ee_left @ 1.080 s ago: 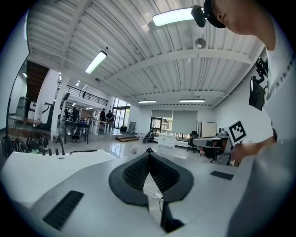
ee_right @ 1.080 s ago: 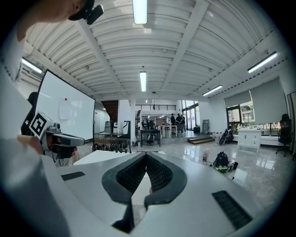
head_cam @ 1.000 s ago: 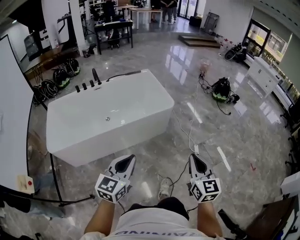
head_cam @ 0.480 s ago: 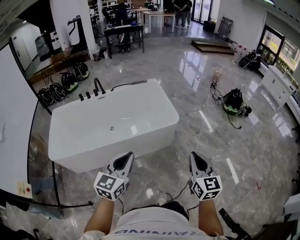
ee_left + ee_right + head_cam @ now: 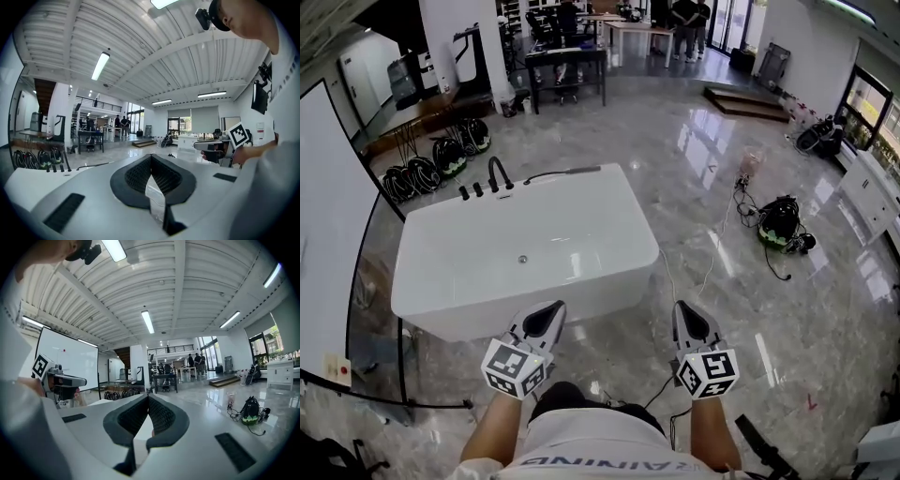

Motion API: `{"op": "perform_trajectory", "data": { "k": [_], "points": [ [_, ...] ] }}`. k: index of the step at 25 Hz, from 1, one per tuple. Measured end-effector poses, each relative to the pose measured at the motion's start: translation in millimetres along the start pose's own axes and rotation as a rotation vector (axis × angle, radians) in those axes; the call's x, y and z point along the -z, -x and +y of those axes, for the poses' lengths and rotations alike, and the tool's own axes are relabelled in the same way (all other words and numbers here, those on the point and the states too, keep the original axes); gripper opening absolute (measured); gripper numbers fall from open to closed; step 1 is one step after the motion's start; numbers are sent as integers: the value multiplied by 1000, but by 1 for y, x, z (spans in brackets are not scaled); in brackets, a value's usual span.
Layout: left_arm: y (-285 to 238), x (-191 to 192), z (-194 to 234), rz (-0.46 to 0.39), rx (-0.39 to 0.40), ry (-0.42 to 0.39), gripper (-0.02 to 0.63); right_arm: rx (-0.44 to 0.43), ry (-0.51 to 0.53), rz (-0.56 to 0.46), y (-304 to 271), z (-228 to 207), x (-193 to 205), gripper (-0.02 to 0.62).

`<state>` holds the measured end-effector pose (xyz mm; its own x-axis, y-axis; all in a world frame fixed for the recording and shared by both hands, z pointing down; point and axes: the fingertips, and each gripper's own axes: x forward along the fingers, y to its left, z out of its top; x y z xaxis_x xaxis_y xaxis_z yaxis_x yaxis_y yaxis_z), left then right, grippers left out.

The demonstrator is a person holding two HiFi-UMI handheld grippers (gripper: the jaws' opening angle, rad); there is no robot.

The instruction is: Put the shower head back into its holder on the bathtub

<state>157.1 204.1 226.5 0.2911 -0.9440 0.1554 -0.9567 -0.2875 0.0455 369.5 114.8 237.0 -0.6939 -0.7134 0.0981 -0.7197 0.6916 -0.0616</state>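
The white bathtub point(image 5: 623, 202) stands on the grey floor ahead of me. Along its far rim lies the dark shower head point(image 5: 577, 171), its hose curving toward the black faucet point(image 5: 497, 172) and the black knobs point(image 5: 472, 192); the left gripper view shows the shower head point(image 5: 96, 165) as a thin line. Which fitting is the holder I cannot tell. My left gripper point(image 5: 551, 311) is level at the tub's near side, shut and empty point(image 5: 151, 158). My right gripper point(image 5: 682, 309) is beside it over the floor, shut and empty point(image 5: 148, 397).
A glass panel with a black frame point(image 5: 370, 234) curves along the tub's left side. Coiled black cables point(image 5: 422, 175) lie beyond it. A green-black bag point(image 5: 781, 225) and a white cable point(image 5: 712, 258) lie on the floor at right. A black table point(image 5: 567, 61) and people point(image 5: 684, 11) are far back.
I have walked toward the bathtub, so it sits nearer and lower in the head view. Both grippers came forward with me, side by side and still shut.
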Motion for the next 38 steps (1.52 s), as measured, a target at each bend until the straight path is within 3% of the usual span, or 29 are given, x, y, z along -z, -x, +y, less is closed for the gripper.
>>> {"op": "perform_trajectory", "data": {
  "k": [10, 17, 30, 38],
  "points": [
    [-75, 3, 56, -11, -19, 41, 18, -34, 33, 36, -84, -31, 7, 11],
    [-154, -1, 151, -24, -22, 82, 18, -7, 67, 75, -196, -60, -4, 11],
    [-246, -8, 368, -25, -80, 160, 18, -45, 133, 143, -431, -42, -16, 11],
    [-279, -8, 424, -41, -82, 185, 18, -75, 170, 167, -504, -36, -22, 11]
  ]
}}
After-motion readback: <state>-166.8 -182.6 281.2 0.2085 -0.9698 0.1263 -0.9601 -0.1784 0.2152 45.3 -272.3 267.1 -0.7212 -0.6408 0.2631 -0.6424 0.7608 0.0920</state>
